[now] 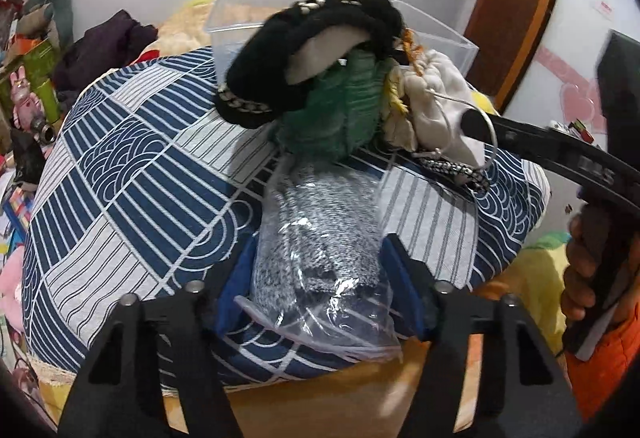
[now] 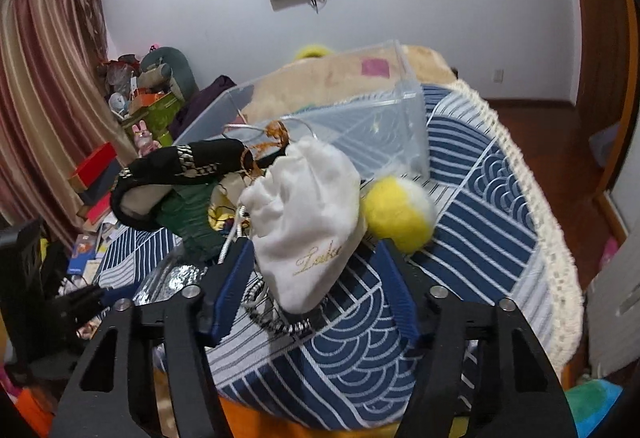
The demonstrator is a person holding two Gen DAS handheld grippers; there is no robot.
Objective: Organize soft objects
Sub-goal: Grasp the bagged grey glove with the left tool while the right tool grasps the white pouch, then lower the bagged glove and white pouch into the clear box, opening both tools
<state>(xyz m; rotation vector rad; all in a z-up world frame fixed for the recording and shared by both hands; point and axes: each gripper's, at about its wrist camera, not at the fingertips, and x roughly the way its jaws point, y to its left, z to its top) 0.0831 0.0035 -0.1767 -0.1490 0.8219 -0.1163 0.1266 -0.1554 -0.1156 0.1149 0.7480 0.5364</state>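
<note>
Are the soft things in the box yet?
Not yet. The clear box looks empty. The left tool straddles the bagged grey knit; the right tool straddles the white pouch. The black hat, green bundle and yellow ball wait outside.

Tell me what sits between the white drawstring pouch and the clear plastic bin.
Nothing clearly. In the right wrist view, the white drawstring pouch overlaps the clear plastic bin behind it; only thin wire loops and an orange tassel show at the pouch's top.
</note>
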